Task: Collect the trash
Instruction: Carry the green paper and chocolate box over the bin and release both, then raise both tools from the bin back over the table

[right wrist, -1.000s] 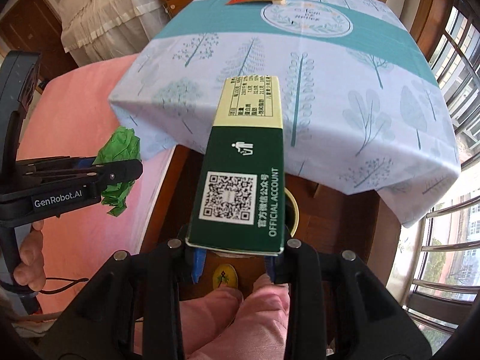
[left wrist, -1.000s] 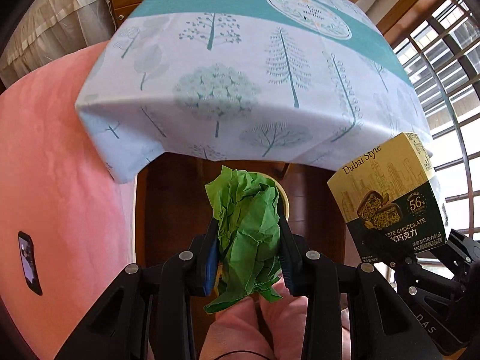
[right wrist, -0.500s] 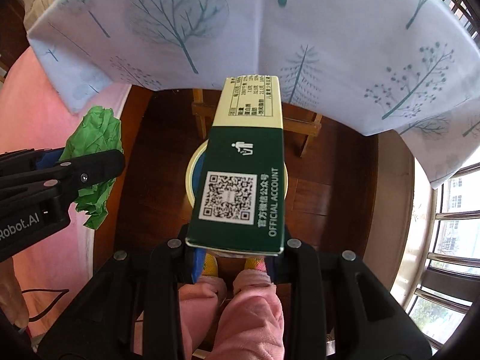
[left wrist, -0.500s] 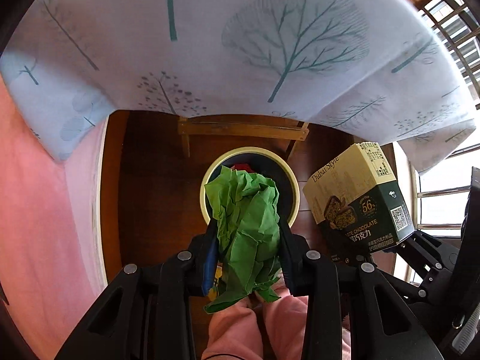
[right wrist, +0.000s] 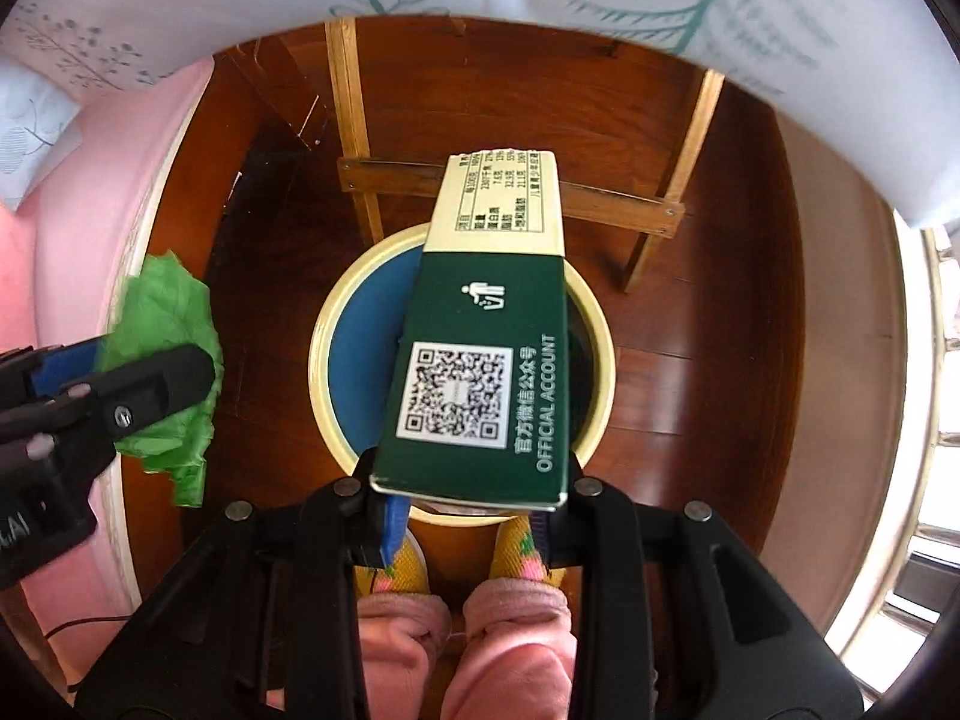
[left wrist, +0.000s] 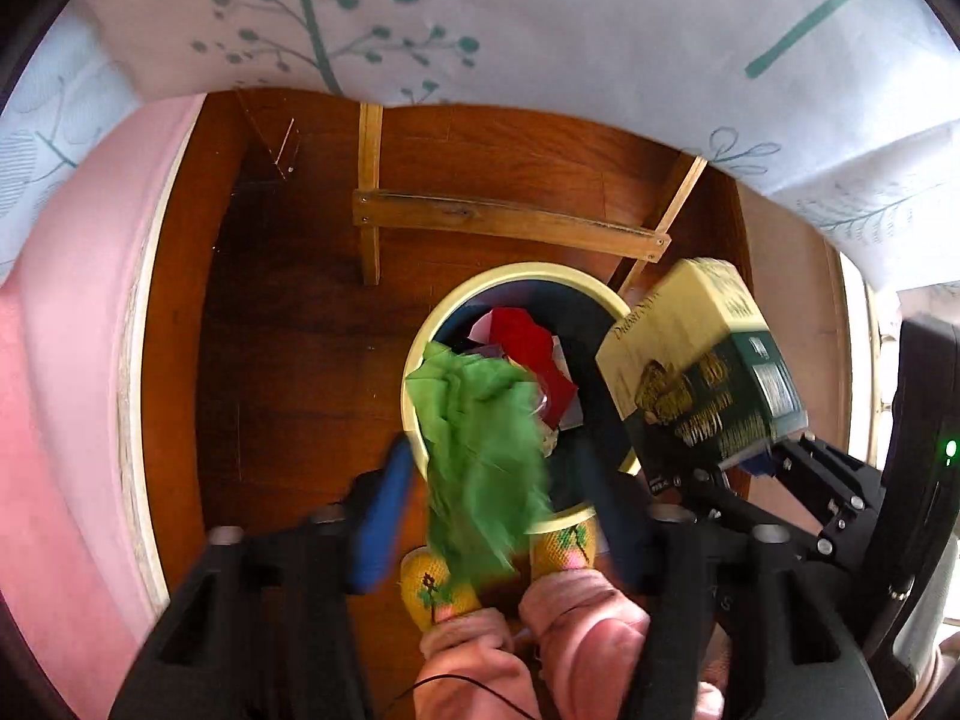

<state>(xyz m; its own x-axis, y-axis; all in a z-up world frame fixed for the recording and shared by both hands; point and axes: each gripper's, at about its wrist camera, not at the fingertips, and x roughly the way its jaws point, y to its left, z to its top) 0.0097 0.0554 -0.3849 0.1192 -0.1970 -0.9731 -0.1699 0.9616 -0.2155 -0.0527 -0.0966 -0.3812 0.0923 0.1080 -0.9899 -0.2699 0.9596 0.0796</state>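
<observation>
Two grippers over one round bin [left wrist: 414, 360] on a dark wooden floor [left wrist: 288, 360]. Above, filling the upper edge of both views: a pale tablecloth [left wrist: 600, 30] printed with teal trees, hanging over a table with light wooden legs and crossbar [left wrist: 510, 219]. Pink bedding [left wrist: 66, 360] along the left. Cream rim on the bin, dark blue inside, red and other scraps [left wrist: 522, 342] already at the bottom. Right gripper [right wrist: 465, 531] pointing straight down, jaws narrow and clamped on the lower end of a green-and-cream chocolate box [right wrist: 480, 360], QR code facing the camera, box directly over the bin mouth. Left gripper [left wrist: 498, 504] beside it, jaws opening, blue pads standing clear on both sides of a crumpled green paper [left wrist: 480, 450]; paper blurred, loose between them, above the bin's near rim. Below both: pink trouser legs [right wrist: 456, 648] and yellow patterned slippers [left wrist: 432, 588].
</observation>
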